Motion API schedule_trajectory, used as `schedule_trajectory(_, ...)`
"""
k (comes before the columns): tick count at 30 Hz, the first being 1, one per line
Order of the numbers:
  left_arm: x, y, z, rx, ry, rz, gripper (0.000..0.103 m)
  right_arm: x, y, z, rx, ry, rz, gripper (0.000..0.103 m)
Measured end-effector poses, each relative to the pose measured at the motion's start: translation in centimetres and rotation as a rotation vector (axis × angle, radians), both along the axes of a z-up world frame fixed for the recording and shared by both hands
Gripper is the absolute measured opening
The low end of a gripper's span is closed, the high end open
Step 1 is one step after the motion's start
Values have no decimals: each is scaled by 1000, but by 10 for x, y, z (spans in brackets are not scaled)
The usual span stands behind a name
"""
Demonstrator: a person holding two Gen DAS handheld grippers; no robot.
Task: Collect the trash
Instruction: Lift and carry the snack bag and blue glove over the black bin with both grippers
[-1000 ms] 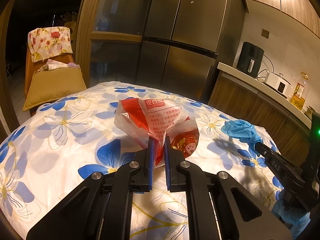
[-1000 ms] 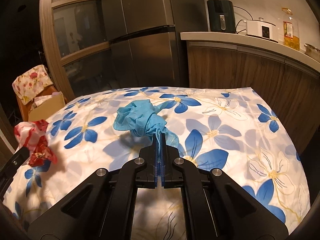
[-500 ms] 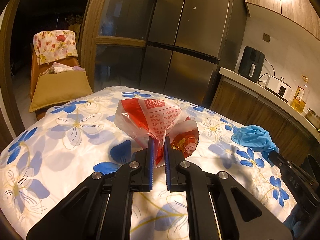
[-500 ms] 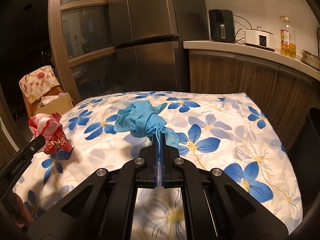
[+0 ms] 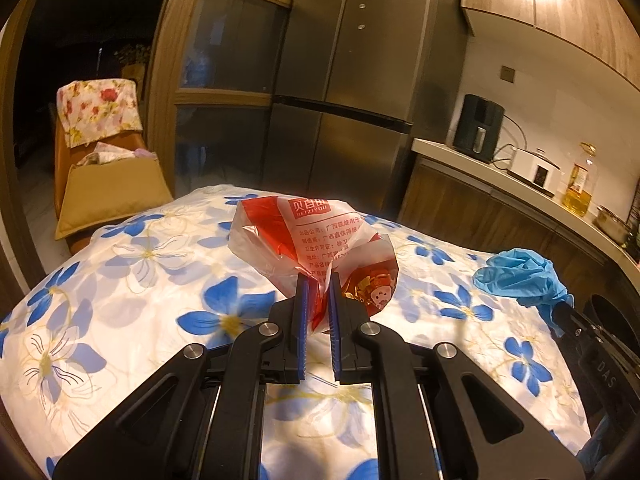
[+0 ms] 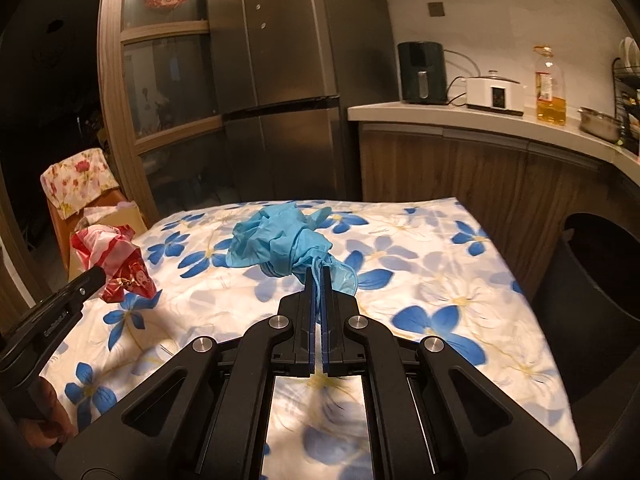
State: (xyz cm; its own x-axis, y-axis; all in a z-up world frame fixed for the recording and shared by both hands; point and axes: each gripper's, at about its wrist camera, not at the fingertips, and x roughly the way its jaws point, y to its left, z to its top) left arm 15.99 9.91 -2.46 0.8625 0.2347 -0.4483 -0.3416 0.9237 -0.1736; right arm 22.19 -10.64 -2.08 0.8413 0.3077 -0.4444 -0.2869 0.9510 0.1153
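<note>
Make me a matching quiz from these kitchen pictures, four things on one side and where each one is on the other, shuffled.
Things:
1. red wrapper
2. blue glove
3. oil bottle
4. black bin

Places:
A. on the counter
B. in the left gripper
C. on the floor, right of the table
D. in the right gripper

Pairs: 1-B, 2-D, 3-A, 4-C
</note>
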Motion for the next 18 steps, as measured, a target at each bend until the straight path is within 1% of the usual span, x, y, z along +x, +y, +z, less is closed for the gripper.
schedule_trajectory(6,8,-38,9,19,-12,-89,9,-12,-39,9,13,-26,-75,2)
schedule_trajectory(18,34,-149,27,67,-47,-363,9,-27,-131,20,20,-62,-275,2)
